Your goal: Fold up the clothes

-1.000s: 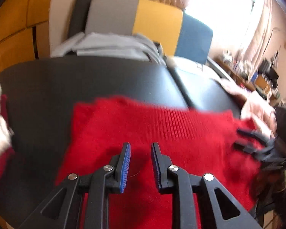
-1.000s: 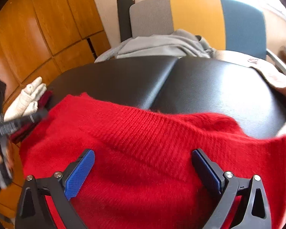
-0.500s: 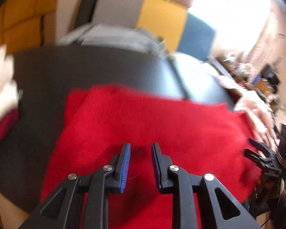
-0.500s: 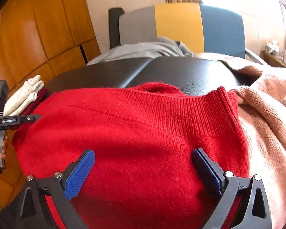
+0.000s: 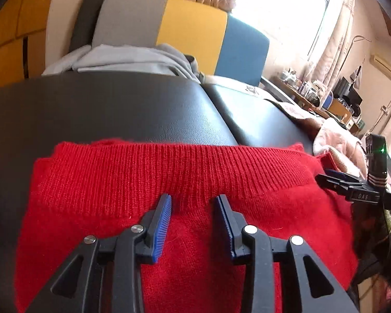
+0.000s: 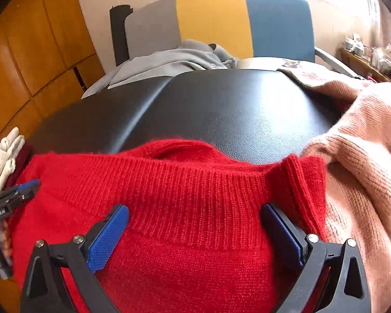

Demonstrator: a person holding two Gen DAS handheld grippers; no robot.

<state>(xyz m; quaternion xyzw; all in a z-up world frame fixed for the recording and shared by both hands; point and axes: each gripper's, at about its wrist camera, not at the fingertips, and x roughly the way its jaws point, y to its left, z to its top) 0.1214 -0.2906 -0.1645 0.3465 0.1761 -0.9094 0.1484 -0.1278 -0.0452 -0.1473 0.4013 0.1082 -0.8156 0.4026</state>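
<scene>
A red knit sweater (image 5: 185,182) lies folded on a black padded surface (image 5: 122,109), its ribbed hem toward the far side; it also shows in the right wrist view (image 6: 195,221). My left gripper (image 5: 194,200) hovers over the sweater's middle with its jaws a narrow gap apart and nothing between them. My right gripper (image 6: 195,214) is wide open above the sweater near the ribbed band, empty. The right gripper also shows at the sweater's right edge in the left wrist view (image 5: 352,185). The left gripper shows at the sweater's left edge in the right wrist view (image 6: 13,195).
A pink knit sweater (image 6: 365,161) lies heaped at the right, touching the red one. A grey garment (image 5: 127,57) lies behind the black surface against a grey, yellow and blue chair back (image 5: 190,23). White and dark red folded clothes (image 6: 5,154) sit at the left. Wooden cabinets (image 6: 39,52) stand left.
Both grippers have pulled back toward the near side and steadied over the sweater. The sweater's hem now lies straighter and flatter. The left jaws have opened slightly.
</scene>
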